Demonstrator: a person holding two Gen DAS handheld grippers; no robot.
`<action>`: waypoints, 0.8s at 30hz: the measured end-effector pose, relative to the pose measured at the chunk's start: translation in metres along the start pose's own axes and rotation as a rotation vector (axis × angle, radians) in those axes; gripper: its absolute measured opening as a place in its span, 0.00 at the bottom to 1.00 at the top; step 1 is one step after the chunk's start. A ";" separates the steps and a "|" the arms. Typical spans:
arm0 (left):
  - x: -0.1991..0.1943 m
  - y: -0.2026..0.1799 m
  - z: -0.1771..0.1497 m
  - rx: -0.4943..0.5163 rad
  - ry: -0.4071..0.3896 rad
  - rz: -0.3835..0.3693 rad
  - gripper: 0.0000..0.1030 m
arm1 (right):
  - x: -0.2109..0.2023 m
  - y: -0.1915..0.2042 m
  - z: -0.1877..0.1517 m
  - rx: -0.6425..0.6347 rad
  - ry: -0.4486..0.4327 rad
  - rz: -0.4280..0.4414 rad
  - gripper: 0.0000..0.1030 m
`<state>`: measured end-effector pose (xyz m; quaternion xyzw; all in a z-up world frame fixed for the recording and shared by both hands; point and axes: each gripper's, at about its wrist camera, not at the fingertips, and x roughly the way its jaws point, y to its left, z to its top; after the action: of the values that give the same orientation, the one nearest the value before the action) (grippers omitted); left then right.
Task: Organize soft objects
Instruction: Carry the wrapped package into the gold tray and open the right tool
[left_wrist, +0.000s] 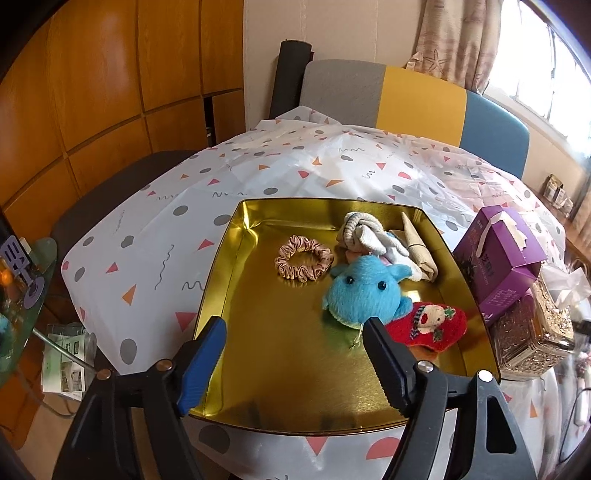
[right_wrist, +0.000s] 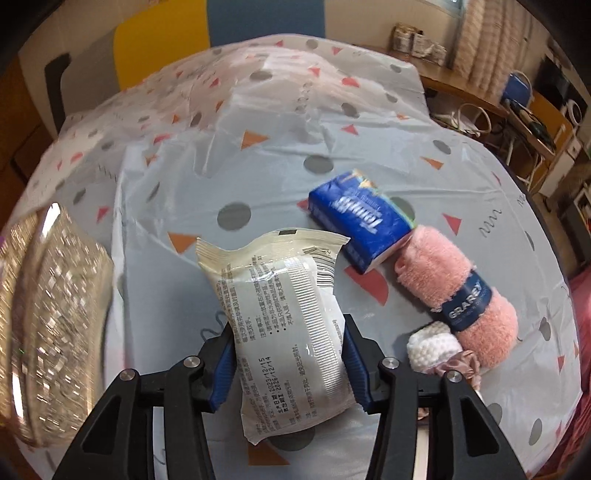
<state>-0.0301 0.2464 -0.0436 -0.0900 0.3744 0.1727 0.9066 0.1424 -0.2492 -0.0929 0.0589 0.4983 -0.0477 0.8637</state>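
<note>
A gold tin tray holds a pink scrunchie, rolled socks, a beige cloth, a blue plush and a red plush ornament. My left gripper is open and empty over the tray's near part. My right gripper is shut on a white wet-wipes pack, held above the table. On the cloth to its right lie a blue tissue pack, a rolled pink towel, a white knit item and a pink scrunchie.
A purple box rests on an ornate glittery tissue box right of the tray; that box also shows in the right wrist view. A patterned tablecloth covers the table. A chair stands behind it.
</note>
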 end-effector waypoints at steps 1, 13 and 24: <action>0.000 0.001 0.000 -0.004 0.001 -0.002 0.75 | -0.006 -0.001 0.003 0.008 -0.015 0.004 0.50; 0.004 0.009 -0.002 -0.024 0.010 0.006 0.75 | -0.143 0.077 0.033 -0.208 -0.339 0.183 0.50; -0.001 0.038 0.002 -0.095 -0.014 0.036 0.75 | -0.203 0.252 -0.035 -0.673 -0.348 0.571 0.50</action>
<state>-0.0445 0.2821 -0.0429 -0.1250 0.3609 0.2072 0.9007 0.0467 0.0100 0.0795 -0.0982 0.2979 0.3467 0.8840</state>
